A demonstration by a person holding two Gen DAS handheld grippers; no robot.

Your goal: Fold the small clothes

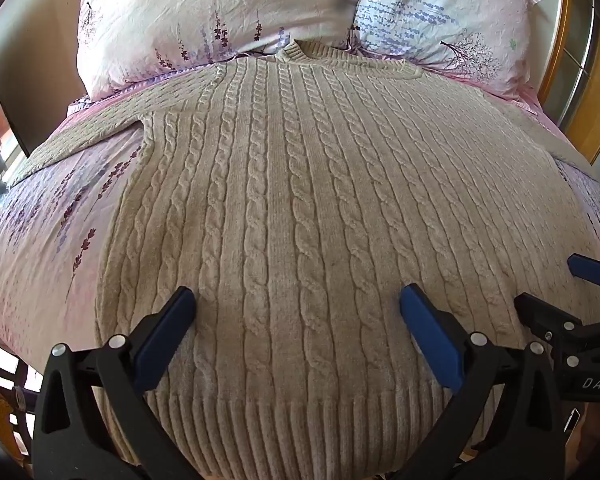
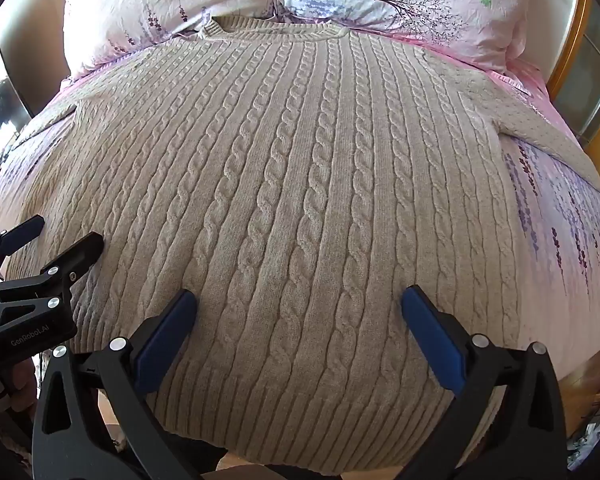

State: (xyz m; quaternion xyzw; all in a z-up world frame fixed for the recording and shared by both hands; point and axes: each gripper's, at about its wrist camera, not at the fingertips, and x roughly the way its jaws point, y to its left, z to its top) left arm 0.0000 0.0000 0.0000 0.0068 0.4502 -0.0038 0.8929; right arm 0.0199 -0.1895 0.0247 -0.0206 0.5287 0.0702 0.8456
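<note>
Sweater (image 1: 300,200): spread flat over the bed, filling its middle.
Beyond its collar: two pillows (image 1: 220,12) block the way.
Beside its left flank: bare bedsheet (image 1: 40,240), passable.
Beside its right flank: bare bedsheet, passable.
Above its hem: left tongs (image 1: 298,308) and right tongs (image 2: 299,308) spread wide, close together.

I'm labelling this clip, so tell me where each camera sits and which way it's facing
Left wrist: on the left gripper, above the sweater hem, facing the pillows; jaws open, right gripper at right edge.
Right wrist: on the right gripper, same heading; jaws open, left gripper at left edge.
Shared: sweater, pillows, bedsheet.
</note>
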